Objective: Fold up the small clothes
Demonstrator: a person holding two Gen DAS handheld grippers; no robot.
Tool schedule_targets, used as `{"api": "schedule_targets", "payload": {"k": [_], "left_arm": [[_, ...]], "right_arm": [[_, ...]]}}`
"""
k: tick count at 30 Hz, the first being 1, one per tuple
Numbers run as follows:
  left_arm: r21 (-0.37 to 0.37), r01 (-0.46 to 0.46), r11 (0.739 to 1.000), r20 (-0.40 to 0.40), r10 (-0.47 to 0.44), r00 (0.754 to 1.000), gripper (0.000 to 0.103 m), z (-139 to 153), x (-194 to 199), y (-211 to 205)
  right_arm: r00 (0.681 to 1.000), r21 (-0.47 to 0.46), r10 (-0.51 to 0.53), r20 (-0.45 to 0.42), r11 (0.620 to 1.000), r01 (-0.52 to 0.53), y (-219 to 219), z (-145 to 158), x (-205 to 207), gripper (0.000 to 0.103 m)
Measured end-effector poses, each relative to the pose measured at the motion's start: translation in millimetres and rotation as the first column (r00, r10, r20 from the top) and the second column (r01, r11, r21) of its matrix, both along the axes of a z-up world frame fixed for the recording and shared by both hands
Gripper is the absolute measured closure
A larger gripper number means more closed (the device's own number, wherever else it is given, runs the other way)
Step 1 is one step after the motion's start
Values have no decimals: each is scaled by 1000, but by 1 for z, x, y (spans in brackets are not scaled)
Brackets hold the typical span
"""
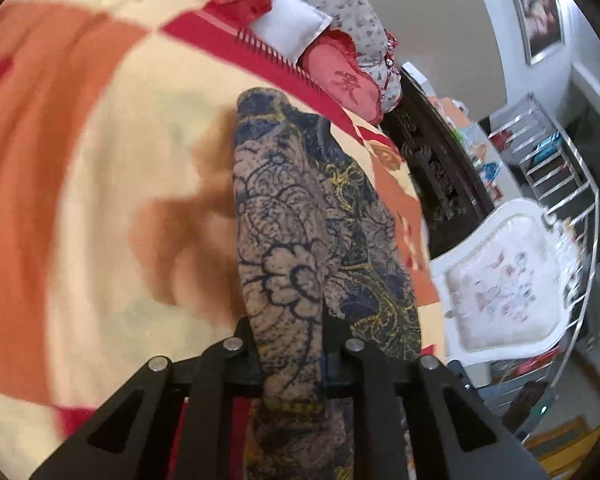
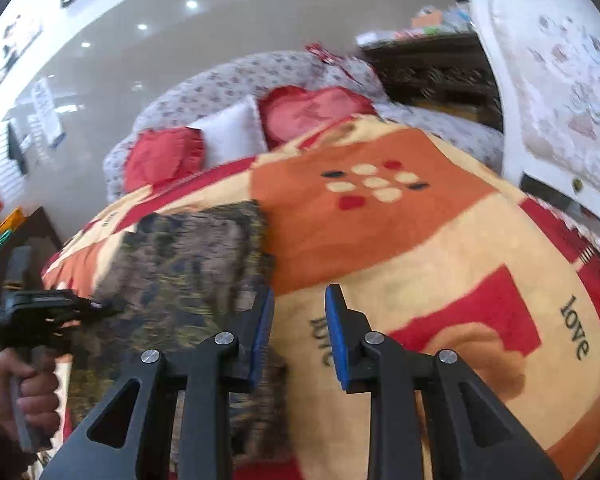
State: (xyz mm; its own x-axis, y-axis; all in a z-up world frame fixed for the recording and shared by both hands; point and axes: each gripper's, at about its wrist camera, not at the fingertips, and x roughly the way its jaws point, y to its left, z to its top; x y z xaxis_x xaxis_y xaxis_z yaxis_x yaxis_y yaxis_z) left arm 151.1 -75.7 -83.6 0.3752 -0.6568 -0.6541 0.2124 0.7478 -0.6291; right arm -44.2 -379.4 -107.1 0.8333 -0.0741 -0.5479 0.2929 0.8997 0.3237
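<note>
Two grippers over blanket (image 2: 440,240) on bed. Left gripper (image 1: 290,332) angled downward, jaws clamped on patterned cloth (image 1: 284,216) — fabric bunched up between the fingers, draped onto blanket. Right gripper (image 2: 300,332) tilted down, blue pads (image 2: 337,336) apart, nothing between — cloth's edge just beside its left finger. Hand (image 2: 24,392) grips left handle.

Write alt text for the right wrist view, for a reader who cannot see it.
The right gripper hovers open and empty over an orange, cream and red blanket. To its left lies a dark paisley garment, with the left gripper at its far edge. Red and white pillows sit behind.
</note>
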Motion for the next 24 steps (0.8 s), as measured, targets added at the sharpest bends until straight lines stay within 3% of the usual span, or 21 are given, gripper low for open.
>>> {"api": "schedule_targets", "payload": {"k": [10, 16, 19, 22, 24], "left_arm": [[190, -89, 978, 20, 87, 996, 85, -4, 9, 94], [204, -93, 975, 33, 88, 996, 83, -10, 8, 120], [267, -80, 960, 48, 70, 996, 69, -9, 7, 114], [323, -149, 934, 123, 115, 986, 63, 7, 0, 121], [305, -276, 912, 220, 214, 952, 62, 29, -10, 137]], "right_arm": [[995, 87, 100, -31, 991, -97, 15, -7, 18, 62], [980, 47, 198, -27, 979, -197, 48, 4, 34, 62], [970, 29, 241, -26, 970, -240, 66, 10, 43, 62], [945, -10, 328, -6, 945, -328, 96, 24, 50, 62], [892, -70, 451, 19, 891, -449, 129, 37, 50, 62]]}}
